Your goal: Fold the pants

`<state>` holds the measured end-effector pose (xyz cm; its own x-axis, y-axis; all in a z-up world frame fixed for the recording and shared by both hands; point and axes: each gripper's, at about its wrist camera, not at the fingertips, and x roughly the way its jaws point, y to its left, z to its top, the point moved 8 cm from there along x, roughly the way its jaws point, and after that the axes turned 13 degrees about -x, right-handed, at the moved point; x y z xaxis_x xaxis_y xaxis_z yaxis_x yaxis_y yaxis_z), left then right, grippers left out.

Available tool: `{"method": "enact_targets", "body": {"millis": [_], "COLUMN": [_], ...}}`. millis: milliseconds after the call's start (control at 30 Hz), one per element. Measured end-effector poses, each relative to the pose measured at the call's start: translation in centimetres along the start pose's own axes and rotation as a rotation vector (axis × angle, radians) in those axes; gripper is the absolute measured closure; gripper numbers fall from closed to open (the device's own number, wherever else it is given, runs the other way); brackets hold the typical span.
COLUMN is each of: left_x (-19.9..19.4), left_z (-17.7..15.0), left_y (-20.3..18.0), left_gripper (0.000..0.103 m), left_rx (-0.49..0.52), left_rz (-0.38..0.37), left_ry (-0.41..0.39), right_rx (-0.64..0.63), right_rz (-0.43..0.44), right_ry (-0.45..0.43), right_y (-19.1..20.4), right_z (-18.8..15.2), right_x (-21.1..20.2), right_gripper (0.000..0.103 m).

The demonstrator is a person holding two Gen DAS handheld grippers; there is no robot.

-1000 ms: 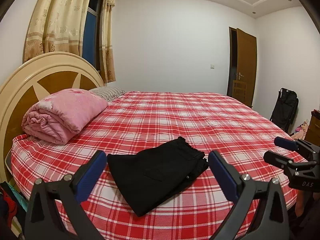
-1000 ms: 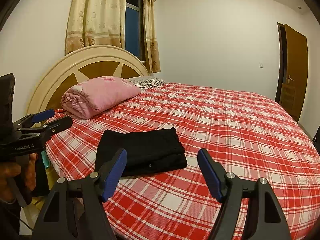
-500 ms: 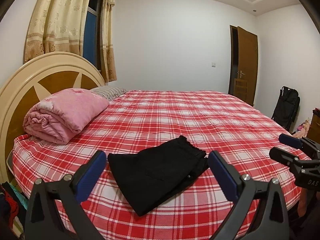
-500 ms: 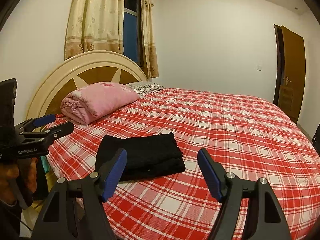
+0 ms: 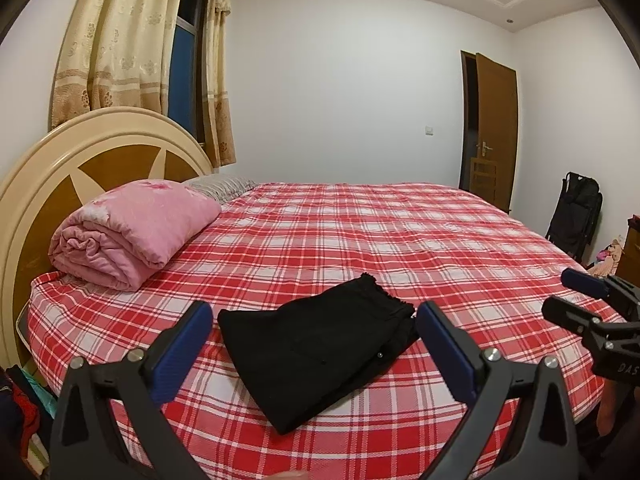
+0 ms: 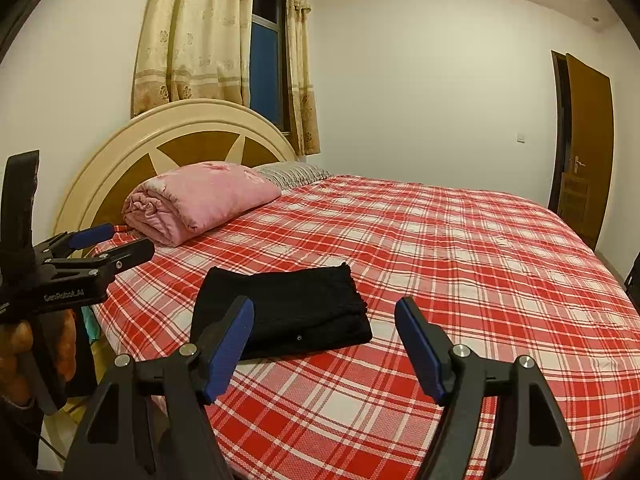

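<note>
Nothing has shifted since a second ago: the left gripper (image 5: 314, 344) and right gripper (image 6: 324, 340) both hang spread wide, empty, above the folded black pants (image 5: 320, 350) lying near the edge of the red plaid bed (image 5: 400, 240), rolled pink quilt (image 5: 132, 232) by the headboard (image 5: 44, 168).

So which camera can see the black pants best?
The left wrist view. There the folded black pants lie whole between the open left gripper fingers, nothing covering them. In the right wrist view the pants are partly hidden: the right gripper has one blue finger in front of their near corner.
</note>
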<state>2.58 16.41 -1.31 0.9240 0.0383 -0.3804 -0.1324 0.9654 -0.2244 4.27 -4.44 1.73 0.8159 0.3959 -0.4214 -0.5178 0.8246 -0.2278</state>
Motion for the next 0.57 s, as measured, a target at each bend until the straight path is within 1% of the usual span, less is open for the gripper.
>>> {"method": "enact_targets", "body": {"millis": [267, 433, 567], "left_x": [0.8, 1.2, 1.2], "left_z": [-0.5, -1.1, -1.2], "left_y": [0.3, 0.1, -0.2], "left_gripper": [0.000, 0.000, 0.000], "left_rx": [0.004, 0.022, 0.030], "left_rz": [0.017, 0.008, 0.001], "left_ry": [0.022, 0.033, 0.027], "right_rx": [-0.011, -0.001, 0.004], "right_rz": [0.005, 0.005, 0.003], "right_ry": [0.012, 0.016, 0.017], "right_y": [0.1, -0.2, -0.4], "right_z": [-0.6, -0.8, -0.9], "right_x": [0.2, 0.4, 0.4], "right_gripper": [0.029, 0.029, 0.029]}}
